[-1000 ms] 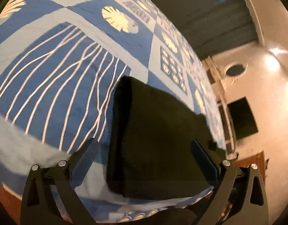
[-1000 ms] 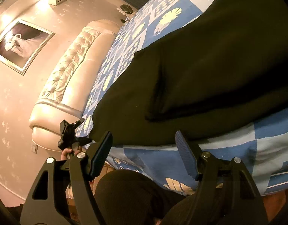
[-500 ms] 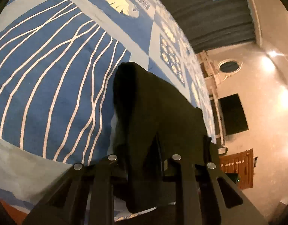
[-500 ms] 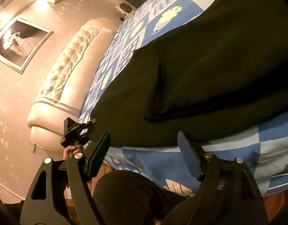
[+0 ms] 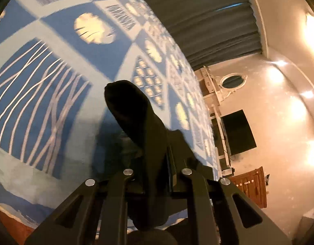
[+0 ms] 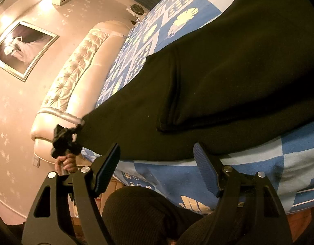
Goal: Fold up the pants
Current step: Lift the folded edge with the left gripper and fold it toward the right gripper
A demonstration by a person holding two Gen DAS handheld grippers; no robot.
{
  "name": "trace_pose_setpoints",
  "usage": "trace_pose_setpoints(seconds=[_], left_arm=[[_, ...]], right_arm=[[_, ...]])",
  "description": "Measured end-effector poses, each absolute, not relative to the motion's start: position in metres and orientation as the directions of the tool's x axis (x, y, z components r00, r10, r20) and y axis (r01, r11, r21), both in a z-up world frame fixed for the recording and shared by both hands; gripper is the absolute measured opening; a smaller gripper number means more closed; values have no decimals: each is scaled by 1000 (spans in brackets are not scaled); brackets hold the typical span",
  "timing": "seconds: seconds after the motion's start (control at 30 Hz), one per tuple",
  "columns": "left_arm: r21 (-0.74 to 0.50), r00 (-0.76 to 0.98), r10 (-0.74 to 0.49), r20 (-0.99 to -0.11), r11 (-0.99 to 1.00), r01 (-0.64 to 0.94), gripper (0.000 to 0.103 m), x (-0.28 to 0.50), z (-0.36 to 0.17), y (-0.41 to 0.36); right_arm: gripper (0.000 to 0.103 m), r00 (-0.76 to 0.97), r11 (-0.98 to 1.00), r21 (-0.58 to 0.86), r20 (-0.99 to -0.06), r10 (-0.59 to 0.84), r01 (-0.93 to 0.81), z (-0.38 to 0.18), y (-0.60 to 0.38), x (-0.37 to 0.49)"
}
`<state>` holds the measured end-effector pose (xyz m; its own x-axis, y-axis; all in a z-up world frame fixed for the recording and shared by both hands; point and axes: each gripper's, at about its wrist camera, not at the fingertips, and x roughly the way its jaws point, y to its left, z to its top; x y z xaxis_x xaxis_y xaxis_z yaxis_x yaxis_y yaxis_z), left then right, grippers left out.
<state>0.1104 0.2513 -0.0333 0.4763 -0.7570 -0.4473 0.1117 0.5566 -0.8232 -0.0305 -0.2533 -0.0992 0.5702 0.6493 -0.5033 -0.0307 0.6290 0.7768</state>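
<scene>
Black pants lie on the bed, folded over once, with a top layer ending in an edge near the middle. My left gripper is shut on the left end of the pants and holds it lifted above the bedspread. It also shows in the right wrist view, at the pants' left corner by the bed's edge. My right gripper is open and empty, just short of the pants' near edge.
The bed has a blue and white patterned bedspread. A cream tufted headboard stands at the left. My dark-clothed knees are against the bed's near edge. A wall, dark curtain and wooden cabinet lie beyond.
My left gripper closed on the pants' end and has lifted it off the bedspread. My right gripper has stayed open and barely moved.
</scene>
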Motion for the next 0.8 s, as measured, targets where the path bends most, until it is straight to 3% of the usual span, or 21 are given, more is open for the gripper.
trace_pose_setpoints(seconds=[0.4, 0.8], left_arm=[[-746, 425, -794, -434, 581, 325, 14, 101, 71, 129], [-656, 299, -792, -532, 609, 446, 14, 104, 90, -32]], right_arm=[[74, 590, 592, 805, -460, 663, -38, -102, -264, -35], [74, 707, 558, 828, -426, 564, 54, -97, -293, -69]])
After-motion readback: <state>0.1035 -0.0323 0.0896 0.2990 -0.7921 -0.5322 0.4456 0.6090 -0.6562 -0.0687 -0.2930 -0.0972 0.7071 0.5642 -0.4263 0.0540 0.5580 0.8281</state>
